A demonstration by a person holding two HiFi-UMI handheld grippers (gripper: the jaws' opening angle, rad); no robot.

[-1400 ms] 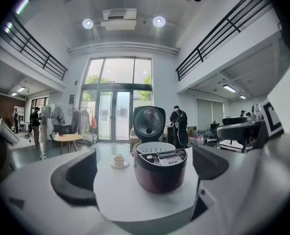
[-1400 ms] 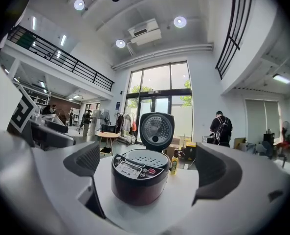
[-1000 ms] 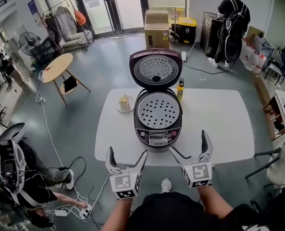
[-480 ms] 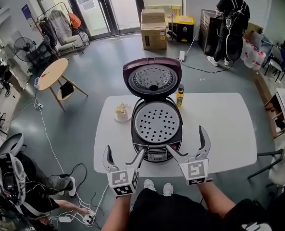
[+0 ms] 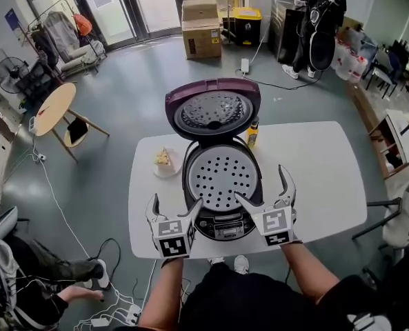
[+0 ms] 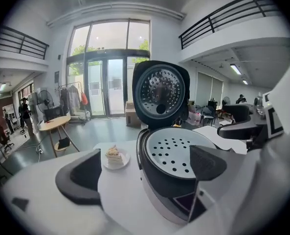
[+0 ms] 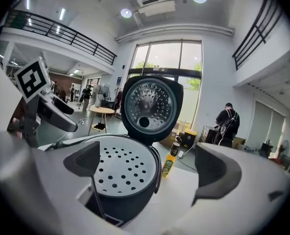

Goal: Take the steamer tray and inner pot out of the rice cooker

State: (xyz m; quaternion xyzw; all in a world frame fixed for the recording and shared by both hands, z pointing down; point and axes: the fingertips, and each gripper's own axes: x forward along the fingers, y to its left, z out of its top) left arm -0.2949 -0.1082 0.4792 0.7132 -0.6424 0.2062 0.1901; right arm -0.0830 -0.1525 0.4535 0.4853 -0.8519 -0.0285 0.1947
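On the desk (image 5: 314,164), centre: rice cooker (image 5: 226,225) with its lid (image 5: 212,109) raised at the far side; steamer tray (image 5: 219,180) seated in the mouth, perforated face up; inner pot hidden beneath it.
Change over the last second: left gripper (image 5: 176,204) and right gripper (image 5: 260,183) have advanced from the near desk edge to flank the cooker's near side; tray and cooker are unmoved.
Left gripper: fingers (image 6: 81,175) spread, having just closed a little; nothing is clamped, and the cooker's near-left wall stands just beside the right finger.
Right gripper: fingers (image 7: 218,173) spread and empty, at the cooker's near right.
Tray relative to fingers: just beyond and between the two grippers, untouched.
Meaning for the task: approach nearly complete; the tray rim is judged the first grasp, since the pot lies under it.
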